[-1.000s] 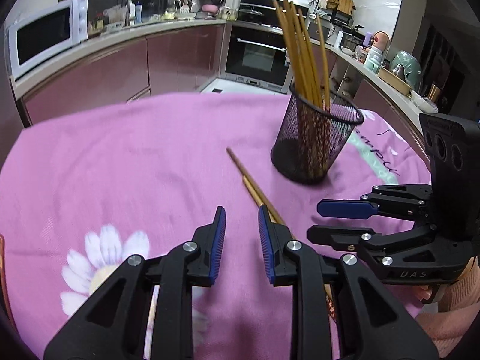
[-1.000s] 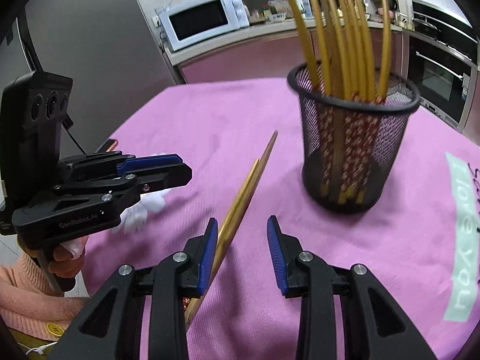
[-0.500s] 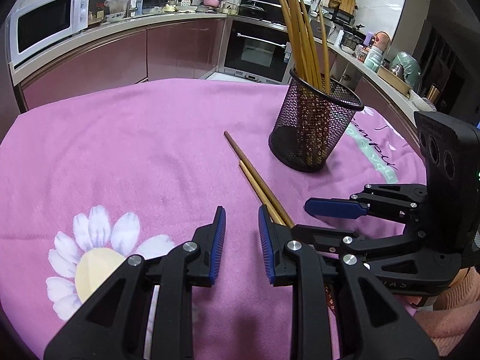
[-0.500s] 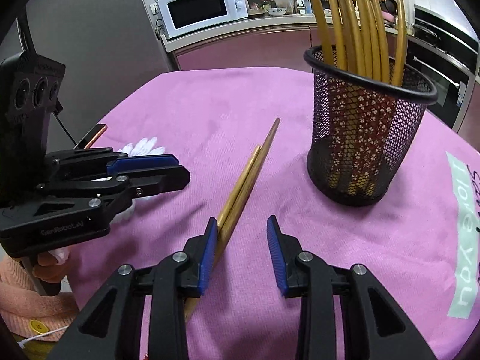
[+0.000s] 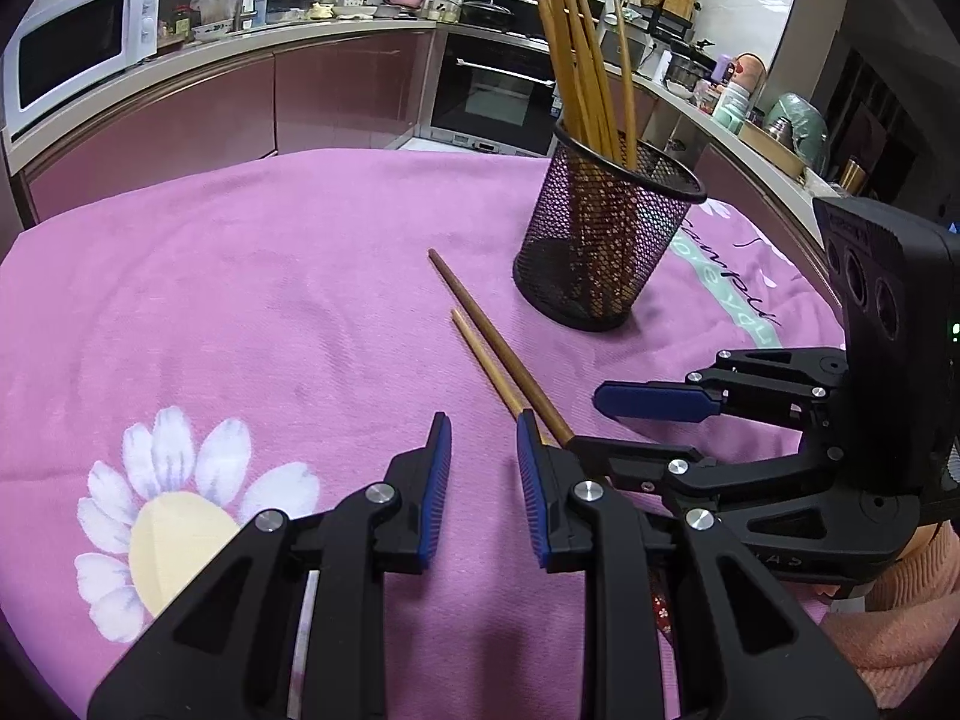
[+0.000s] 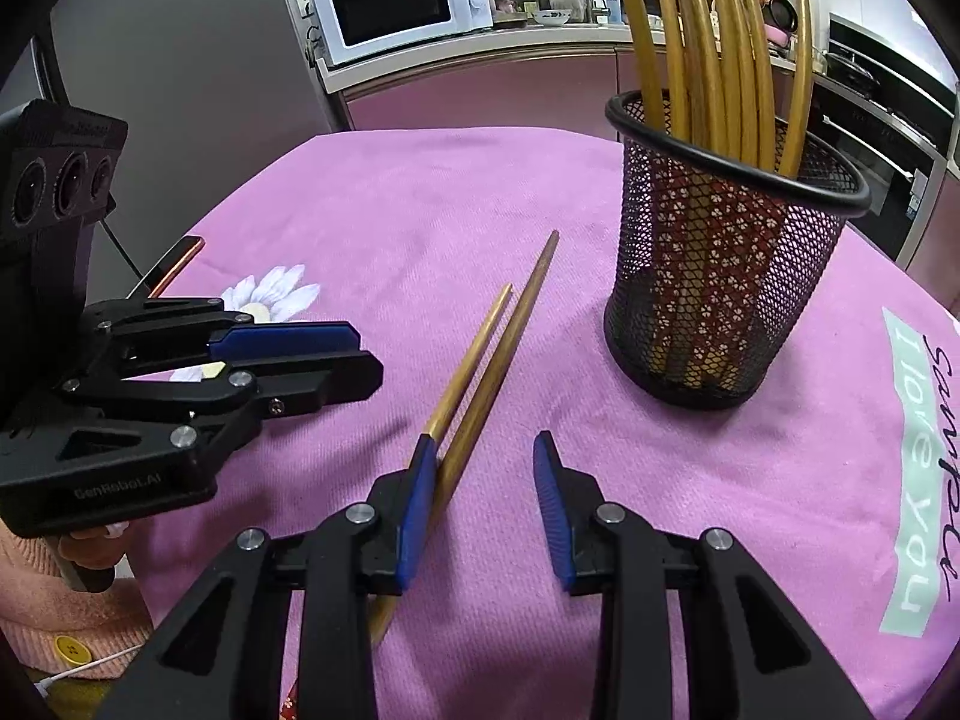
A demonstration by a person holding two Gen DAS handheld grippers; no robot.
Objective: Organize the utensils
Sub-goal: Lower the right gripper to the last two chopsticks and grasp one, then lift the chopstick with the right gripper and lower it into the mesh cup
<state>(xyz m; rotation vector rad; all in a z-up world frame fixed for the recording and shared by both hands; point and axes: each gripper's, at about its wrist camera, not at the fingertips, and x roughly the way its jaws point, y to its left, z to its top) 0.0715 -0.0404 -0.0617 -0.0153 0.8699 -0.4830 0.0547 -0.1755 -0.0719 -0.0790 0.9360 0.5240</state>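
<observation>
Two wooden chopsticks (image 5: 489,343) lie side by side on the pink cloth (image 5: 270,276), also in the right wrist view (image 6: 489,354). A black mesh cup (image 5: 606,240) holds several chopsticks upright just beyond them; it also shows in the right wrist view (image 6: 729,264). My left gripper (image 5: 477,444) is open and empty, low over the cloth just left of the chopsticks' near part. My right gripper (image 6: 483,456) is open, with the chopsticks running under its left finger. Each gripper shows in the other's view, the right one (image 5: 648,414) and the left one (image 6: 318,354).
The round table's cloth has a daisy print (image 5: 174,516) at the left and a pale green text band (image 6: 918,468) at the right. A phone (image 6: 174,264) lies at the table's left edge. Kitchen counters with a microwave (image 6: 402,6) stand behind.
Both grippers have moved forward and lower toward the two lying chopsticks. Both stay open. The chopsticks and the cup have not moved.
</observation>
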